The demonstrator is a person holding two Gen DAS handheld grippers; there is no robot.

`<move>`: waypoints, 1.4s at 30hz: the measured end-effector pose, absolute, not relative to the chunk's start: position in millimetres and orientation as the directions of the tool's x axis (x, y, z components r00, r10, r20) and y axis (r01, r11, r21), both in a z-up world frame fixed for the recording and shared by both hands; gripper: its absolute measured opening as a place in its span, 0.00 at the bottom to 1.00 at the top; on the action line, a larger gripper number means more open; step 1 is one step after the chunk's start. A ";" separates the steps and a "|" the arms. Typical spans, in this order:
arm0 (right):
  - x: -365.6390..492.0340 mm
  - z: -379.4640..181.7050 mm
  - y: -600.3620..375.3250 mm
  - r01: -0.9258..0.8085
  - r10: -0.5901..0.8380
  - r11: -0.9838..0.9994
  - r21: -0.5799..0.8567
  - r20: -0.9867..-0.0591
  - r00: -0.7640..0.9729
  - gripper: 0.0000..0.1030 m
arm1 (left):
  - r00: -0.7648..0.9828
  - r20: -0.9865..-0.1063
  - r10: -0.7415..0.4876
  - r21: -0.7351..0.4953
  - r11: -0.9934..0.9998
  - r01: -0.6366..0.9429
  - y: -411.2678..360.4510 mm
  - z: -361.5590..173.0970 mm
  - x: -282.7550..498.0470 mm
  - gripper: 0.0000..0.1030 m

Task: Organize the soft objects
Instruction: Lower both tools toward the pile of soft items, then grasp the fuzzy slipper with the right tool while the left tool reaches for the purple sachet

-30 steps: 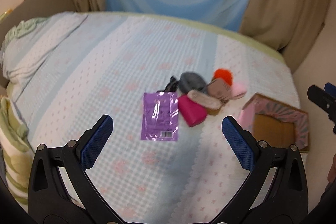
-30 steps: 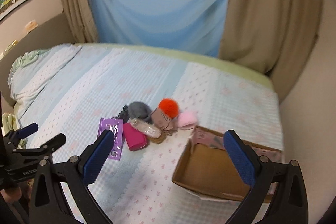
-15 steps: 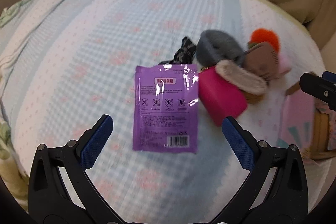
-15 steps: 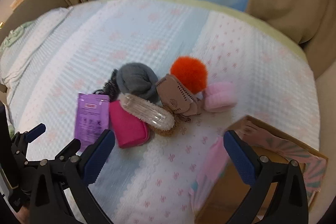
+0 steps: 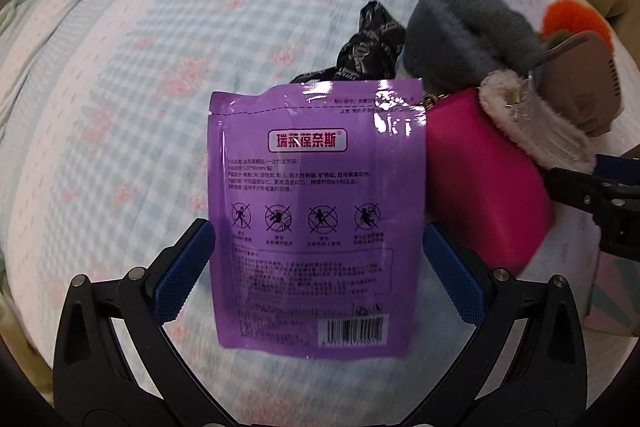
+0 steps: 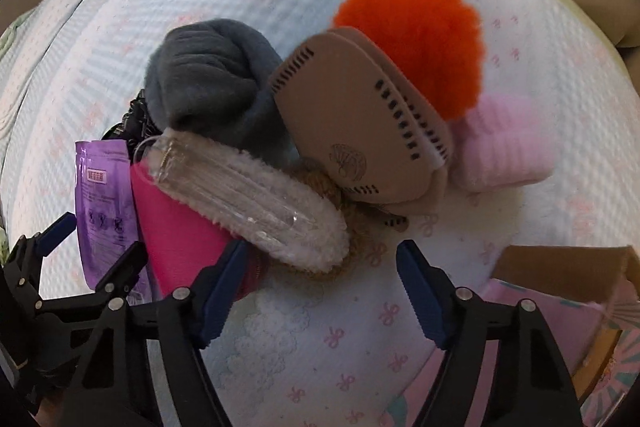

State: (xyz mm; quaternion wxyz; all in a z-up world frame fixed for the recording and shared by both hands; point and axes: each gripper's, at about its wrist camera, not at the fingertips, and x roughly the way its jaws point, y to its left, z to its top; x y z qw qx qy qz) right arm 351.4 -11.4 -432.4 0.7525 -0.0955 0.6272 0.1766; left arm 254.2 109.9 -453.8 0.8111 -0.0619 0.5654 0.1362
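Grippers, left (image 5: 316, 259) and right (image 6: 320, 279), gape wide; cardboard box (image 6: 560, 275) contents hidden.

Both the left hand-held gripper (image 5: 316, 259) and the right hand-held gripper (image 6: 322, 285) hover low, jaws spread wide.

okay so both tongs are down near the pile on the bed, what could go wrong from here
1. The left tongs straddle the flat purple packet. Lying flush on the soft bedspread, it may slide or the tips may pinch fabric instead.
2. The packet's right edge touches the pink pouch, so closing could nudge it too.
3. The right tongs sit open by the fuzzy clear-topped slipper, which rests on other items; pulling it may shift the tan mask.
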 end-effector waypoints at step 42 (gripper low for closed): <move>290.9 -370.9 -52.4 -0.345 0.290 0.915 0.211 -0.936 0.198 0.34 | 0.427 -0.885 0.185 0.042 0.945 -0.324 134.3 -394.7 223.0 0.04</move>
